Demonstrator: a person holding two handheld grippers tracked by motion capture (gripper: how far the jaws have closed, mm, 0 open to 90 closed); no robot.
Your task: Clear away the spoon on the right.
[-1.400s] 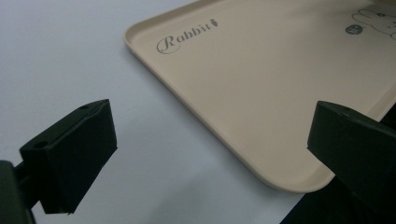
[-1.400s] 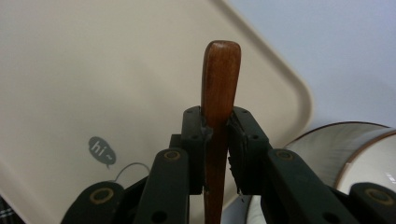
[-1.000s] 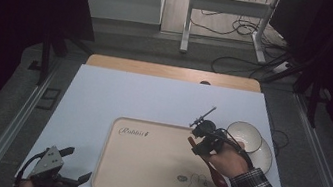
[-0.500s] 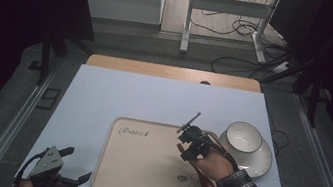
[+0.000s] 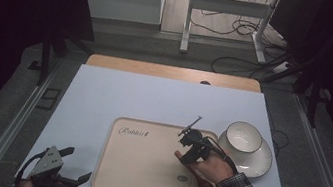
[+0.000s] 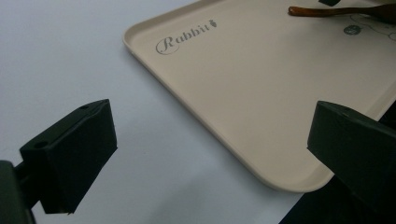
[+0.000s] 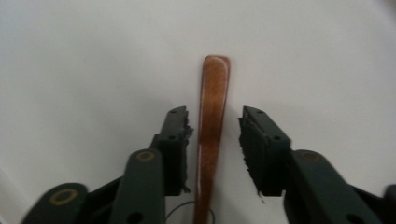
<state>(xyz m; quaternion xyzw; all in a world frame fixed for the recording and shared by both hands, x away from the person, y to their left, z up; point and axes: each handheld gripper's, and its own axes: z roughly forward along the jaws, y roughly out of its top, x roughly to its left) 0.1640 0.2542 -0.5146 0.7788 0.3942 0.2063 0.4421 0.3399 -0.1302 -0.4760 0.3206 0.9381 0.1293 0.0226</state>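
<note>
A brown wooden spoon [image 5: 201, 184] lies on the beige tray [image 5: 142, 170] near its right side, handle pointing up-left. My right gripper [image 5: 181, 153] is low over the handle's end. In the right gripper view the open jaws straddle the spoon handle [image 7: 215, 88], one on each side, with small gaps, and my right gripper [image 7: 212, 116] grips nothing. At the table's front left corner, my left gripper [image 5: 76, 164] stands open beside the tray's corner. The left gripper view shows my left gripper [image 6: 210, 126] wide open over the tray edge [image 6: 261, 93], with the spoon [image 6: 336, 10] far off.
A white bowl [image 5: 243, 136] stands on a white plate [image 5: 258, 165] just right of the tray. The tray carries the word "Rabbit" [image 5: 134, 132]. A pale mat [image 5: 153, 101] covers the table; a wooden strip [image 5: 173, 72] runs along its far edge.
My right gripper has moved left from beside the bowl onto the tray and come down around the spoon's handle. The left gripper has stayed put.
</note>
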